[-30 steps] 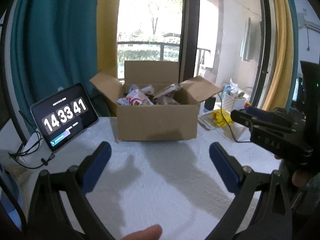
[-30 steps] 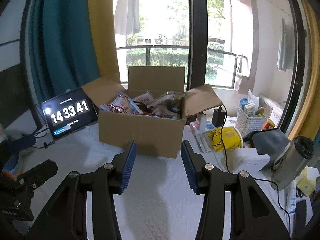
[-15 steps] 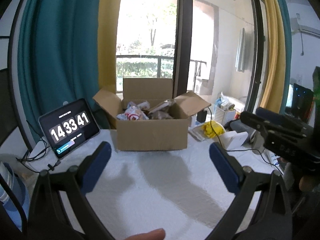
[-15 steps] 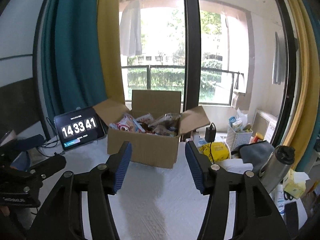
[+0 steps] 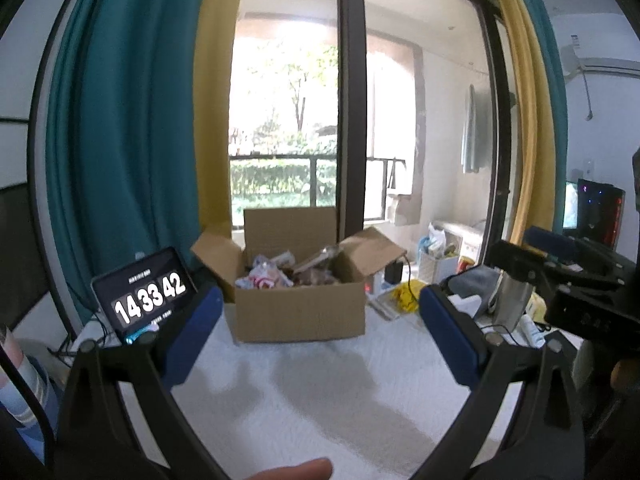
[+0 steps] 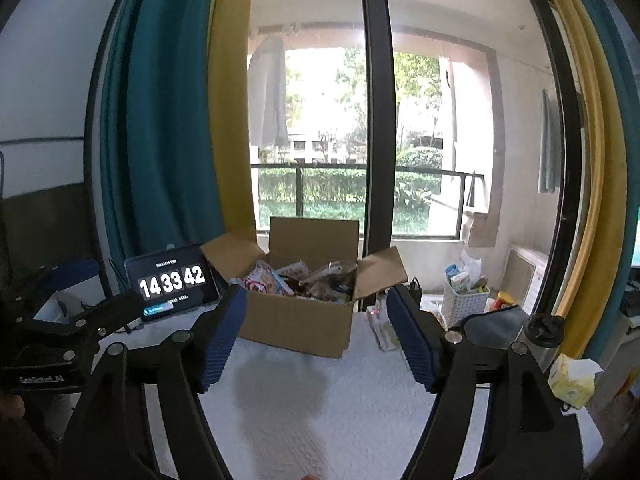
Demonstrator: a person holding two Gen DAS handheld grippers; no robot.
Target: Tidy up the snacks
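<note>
An open cardboard box point(image 5: 300, 312) stands on the white cloth at the far side of the table, also in the right wrist view point(image 6: 298, 322). Several snack packets point(image 5: 266, 276) fill it, seen from the right too point(image 6: 266, 282). My left gripper point(image 5: 320, 330) is open and empty, held well back from the box. My right gripper point(image 6: 314, 334) is open and empty, also well back from it. The right gripper shows at the right edge of the left wrist view point(image 5: 560, 280).
A tablet clock point(image 5: 148, 294) leans left of the box. At the right are a white basket point(image 6: 464, 304), a yellow pack point(image 5: 404, 296), a metal flask point(image 6: 540, 338), a tissue box point(image 6: 570, 376) and cables. Window and curtains stand behind.
Both grippers have pulled back and risen, so the box looks smaller and farther. The right gripper's jaws have opened wider. The clock went from 41 to 42.
</note>
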